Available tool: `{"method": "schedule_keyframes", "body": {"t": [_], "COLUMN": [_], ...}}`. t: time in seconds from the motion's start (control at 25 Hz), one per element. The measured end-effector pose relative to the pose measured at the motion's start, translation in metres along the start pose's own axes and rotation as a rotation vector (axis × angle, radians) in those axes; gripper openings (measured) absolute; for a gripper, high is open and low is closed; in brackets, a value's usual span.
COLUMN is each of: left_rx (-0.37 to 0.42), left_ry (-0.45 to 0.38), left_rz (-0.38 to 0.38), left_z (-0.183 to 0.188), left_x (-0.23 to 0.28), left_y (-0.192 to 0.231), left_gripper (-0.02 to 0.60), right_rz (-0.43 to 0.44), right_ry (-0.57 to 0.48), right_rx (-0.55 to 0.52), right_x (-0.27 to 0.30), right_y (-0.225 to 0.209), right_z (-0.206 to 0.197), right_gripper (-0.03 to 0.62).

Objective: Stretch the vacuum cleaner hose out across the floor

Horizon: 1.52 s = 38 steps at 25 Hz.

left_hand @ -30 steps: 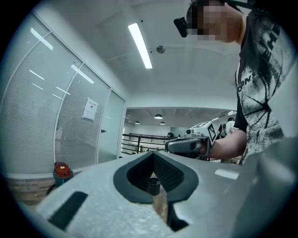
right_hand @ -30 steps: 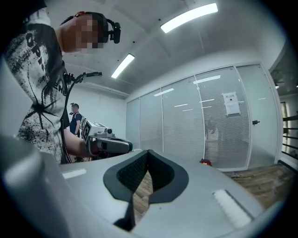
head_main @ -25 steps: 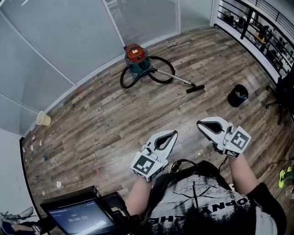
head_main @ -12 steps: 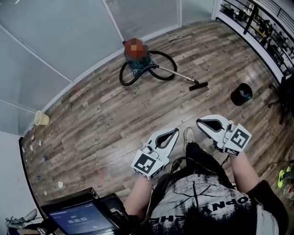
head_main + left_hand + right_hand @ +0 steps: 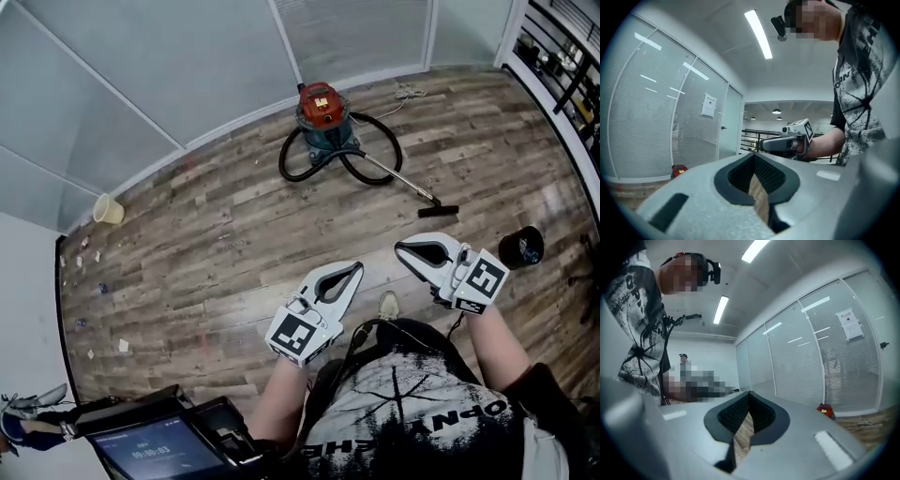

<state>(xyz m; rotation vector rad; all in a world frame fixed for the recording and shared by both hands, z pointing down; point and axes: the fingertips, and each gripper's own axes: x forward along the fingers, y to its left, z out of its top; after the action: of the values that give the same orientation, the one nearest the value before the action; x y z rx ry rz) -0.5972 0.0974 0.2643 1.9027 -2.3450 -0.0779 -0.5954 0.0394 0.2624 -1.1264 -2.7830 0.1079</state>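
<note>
Left gripper [image 5: 352, 272]: pale grey shell, black teardrop-shaped lining.
Right gripper [image 5: 405, 249]: matching shell; marker cube [image 5: 485, 279] white with black squares.
T-shirt [image 5: 412, 417]: black, short-sleeved, white tree print and lettering.
Cable [image 5: 364, 332]: black loop at the chest.
Shoe [image 5: 386, 305]: pale.

Grey-brown wood-plank floor [image 5: 216, 253] with dull sheen, frosted glass wall panels [image 5: 187, 66], silvery metal vacuum wand [image 5: 389, 174], dimpled black pads [image 5: 769, 174] in my matt plastic left gripper [image 5: 753, 154]
</note>
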Motion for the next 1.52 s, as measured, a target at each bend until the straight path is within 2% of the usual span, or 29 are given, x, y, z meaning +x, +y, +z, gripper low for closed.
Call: {"method": "schedule_keyframes", "body": {"t": [0.2, 0.32, 0.56, 0.8, 1.12, 1.24, 1.36, 1.52], "left_rx": [-0.031, -0.034, 0.0, 0.0, -0.016, -0.013, 0.013, -0.002], "left_ry": [0.033, 0.046, 0.06, 0.059, 0.045, 0.042, 0.039, 0.025], "left_rz": [0.098, 0.106, 0.043, -0.029, -0.129, -0.177, -0.219, -0.251], "left_z": [-0.001, 0.001, 0.011, 0.013, 0.018, 0.026, 0.039, 0.043], "left_x": [0.058, 0.08, 0.142, 0.187, 0.211, 0.213, 0.214, 0.214], "left_y": [0.079, 0.081, 0.095, 0.127, 0.228, 0.267, 0.304, 0.346], "left_gripper": [0.0, 0.0, 0.0, 0.0, 0.0, 0.0, 0.0, 0.0], "right_rz": [0.058, 0.077, 0.049, -0.052, -0.161, -0.18, -0.194, -0.21], "right_ry": [0.019, 0.051, 0.041, 0.039, 0.063, 0.063, 0.019, 0.01], "right_rx": [-0.019, -0.018, 0.019, 0.036, 0.012, -0.003, 0.008, -0.017], "right_x": [0.026, 0.014, -0.008, -0.006, 0.074, 0.116, 0.158, 0.199], "right_y": [-0.089, -0.099, -0.142, -0.191, -0.266, -0.286, -0.306, -0.326], "right_z": [-0.004, -0.008, -0.013, -0.011, 0.004, 0.019, 0.039, 0.055], "right_gripper": [0.008, 0.008, 0.008, 0.008, 0.008, 0.008, 0.008, 0.008]}}
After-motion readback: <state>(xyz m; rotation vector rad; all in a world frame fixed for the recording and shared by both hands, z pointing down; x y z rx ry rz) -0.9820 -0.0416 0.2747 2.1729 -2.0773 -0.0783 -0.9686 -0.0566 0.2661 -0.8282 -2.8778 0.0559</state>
